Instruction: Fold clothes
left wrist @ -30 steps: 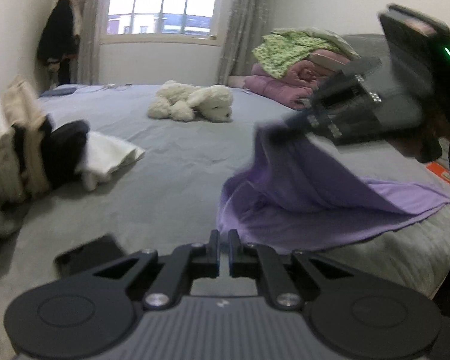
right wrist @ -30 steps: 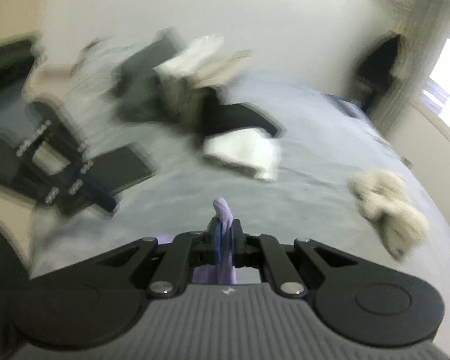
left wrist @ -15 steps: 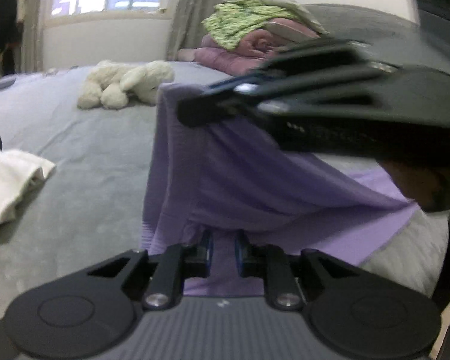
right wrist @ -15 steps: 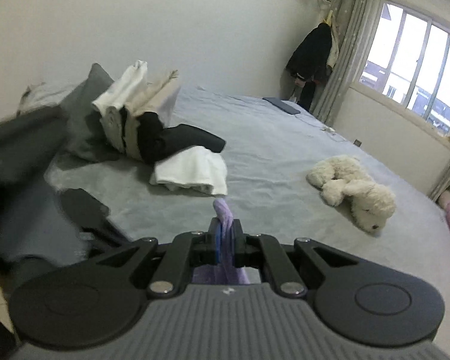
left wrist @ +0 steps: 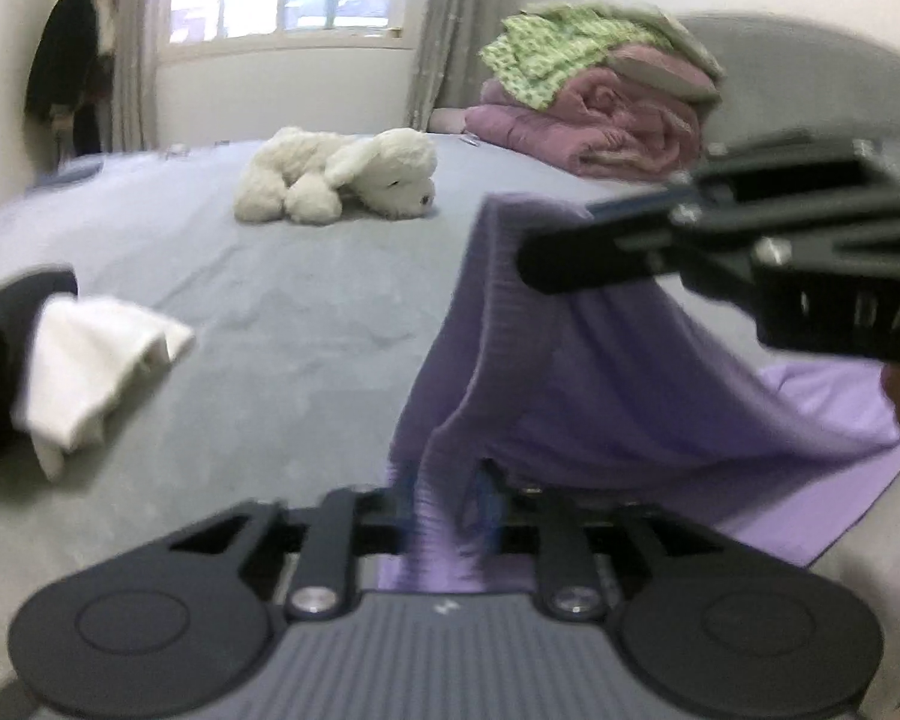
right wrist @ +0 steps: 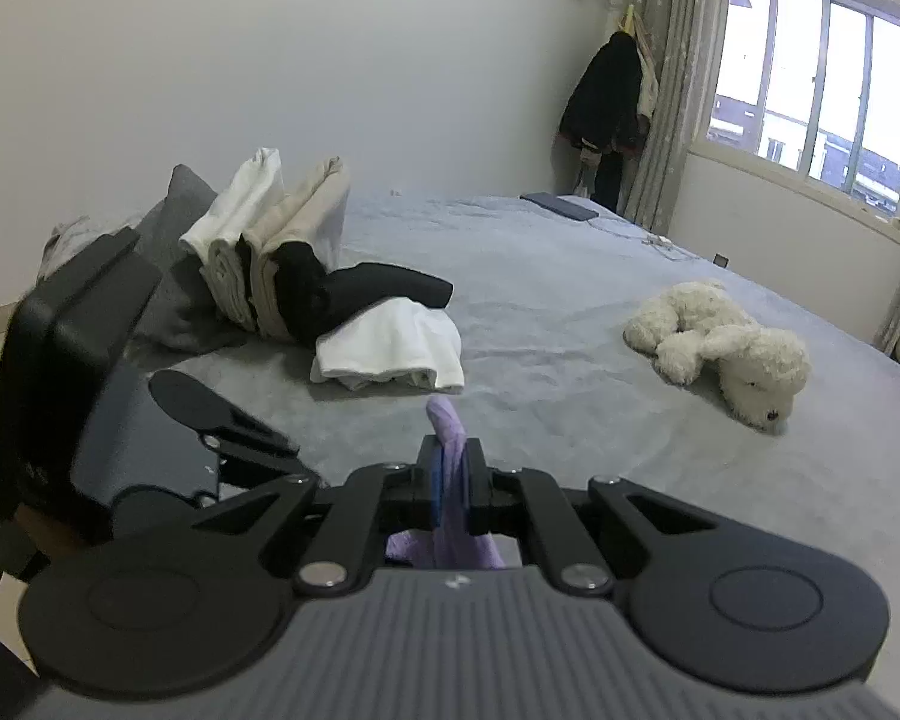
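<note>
Purple garment point(left wrist: 600, 384) pinched by right fingers point(right wrist: 477, 483), hanging between opening left fingers point(left wrist: 489, 501).

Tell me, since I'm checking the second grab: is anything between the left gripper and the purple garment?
Nothing visible. The purple garment hangs from the shut right gripper, and its edge already lies between the opening jaws of the left gripper.

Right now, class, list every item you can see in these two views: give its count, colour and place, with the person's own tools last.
garment: one, purple, lifted off bed
plush dog: one, cream, mid-bed
folded clothes: one stack, white, beige, black, bed's edge
white garment: one, beside stack
bedding pile: pink and green, by headboard
dark coat: one, hanging by window
bed: one, grey
right gripper: shut on garment
left gripper: jaws opening, cloth between
</note>
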`<act>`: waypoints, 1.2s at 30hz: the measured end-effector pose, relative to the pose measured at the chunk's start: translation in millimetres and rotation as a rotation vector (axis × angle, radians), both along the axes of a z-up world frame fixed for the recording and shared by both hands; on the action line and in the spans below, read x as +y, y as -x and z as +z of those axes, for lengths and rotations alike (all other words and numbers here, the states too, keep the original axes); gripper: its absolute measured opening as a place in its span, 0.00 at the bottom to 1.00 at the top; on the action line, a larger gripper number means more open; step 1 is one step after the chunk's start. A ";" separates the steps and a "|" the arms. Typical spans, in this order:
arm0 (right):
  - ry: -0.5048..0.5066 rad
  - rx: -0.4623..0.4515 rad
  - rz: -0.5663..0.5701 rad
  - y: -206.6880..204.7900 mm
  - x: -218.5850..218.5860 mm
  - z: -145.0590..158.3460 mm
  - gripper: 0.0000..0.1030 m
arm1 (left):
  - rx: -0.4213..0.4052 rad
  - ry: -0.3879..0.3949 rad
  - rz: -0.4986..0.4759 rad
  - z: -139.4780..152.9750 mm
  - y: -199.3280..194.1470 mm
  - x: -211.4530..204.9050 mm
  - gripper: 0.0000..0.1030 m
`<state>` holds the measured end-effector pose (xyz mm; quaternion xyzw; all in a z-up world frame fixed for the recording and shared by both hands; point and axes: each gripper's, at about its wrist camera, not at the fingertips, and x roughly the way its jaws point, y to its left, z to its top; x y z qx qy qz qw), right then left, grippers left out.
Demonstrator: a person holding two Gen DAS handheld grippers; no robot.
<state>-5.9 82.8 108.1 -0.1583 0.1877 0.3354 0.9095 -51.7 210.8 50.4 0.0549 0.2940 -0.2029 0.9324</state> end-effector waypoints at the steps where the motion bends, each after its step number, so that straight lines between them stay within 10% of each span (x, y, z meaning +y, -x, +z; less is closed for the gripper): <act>1: 0.003 -0.001 0.003 0.0 -0.1 0.1 0.06 | -0.006 -0.016 -0.017 0.6 -1.2 -2.7 0.57; 6: 0.002 0.003 0.023 -1.5 -2.6 -1.2 0.06 | -0.048 -0.091 -0.030 1.7 -9.5 -15.0 0.59; 11: 0.008 -0.002 0.051 0.9 -2.6 -4.6 0.06 | -0.039 -0.102 0.000 -5.5 -20.7 -11.1 0.28; 16: 0.037 -0.027 0.068 4.8 -0.8 -14.7 0.06 | -0.033 -0.086 0.019 -12.0 -25.6 -3.2 0.22; 36: 0.083 -0.059 0.090 23.9 11.9 -38.8 0.06 | 0.069 -0.042 0.116 -18.7 -35.4 12.2 0.38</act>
